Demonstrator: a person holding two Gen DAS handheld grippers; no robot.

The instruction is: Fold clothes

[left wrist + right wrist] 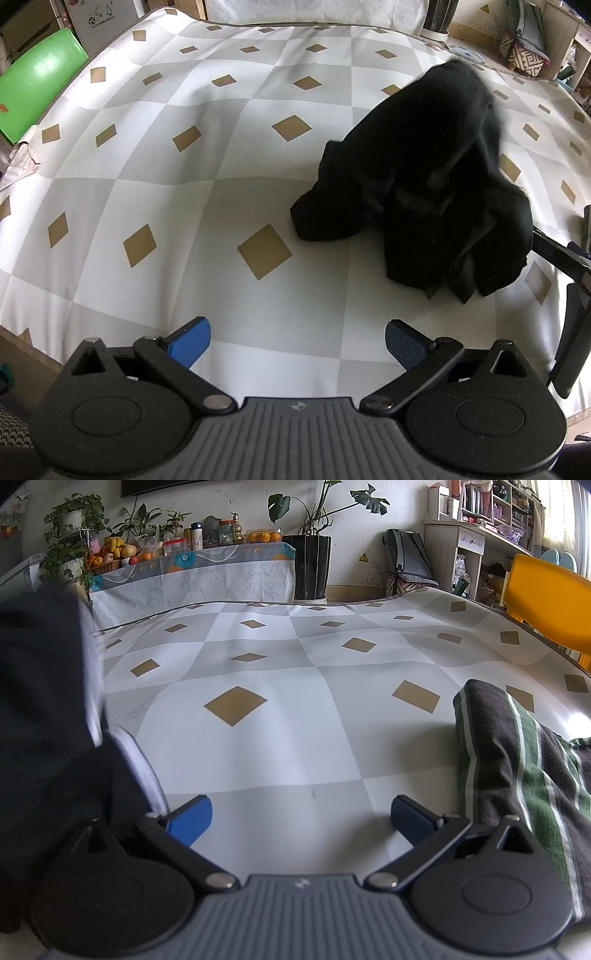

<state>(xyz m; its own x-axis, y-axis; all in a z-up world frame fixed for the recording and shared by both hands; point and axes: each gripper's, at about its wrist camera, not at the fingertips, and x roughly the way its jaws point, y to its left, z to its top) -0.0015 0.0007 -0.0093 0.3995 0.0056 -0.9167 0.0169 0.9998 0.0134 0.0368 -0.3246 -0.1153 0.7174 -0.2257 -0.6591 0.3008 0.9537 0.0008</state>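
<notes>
Clothes lie on our checked desk (221,206): a black garment (424,184) is heaped ahead-right of our left tool (297,341), whose jaws stand wide apart, holding nothing. Our right tool (301,819) is likewise spread and empty, with a striped cloth (524,760) just beside its right finger.

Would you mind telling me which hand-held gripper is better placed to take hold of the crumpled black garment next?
Left, probably. The left hand-held gripper is open and faces the black garment with bare tablecloth between. The right hand-held gripper, also open, points past it.
</notes>
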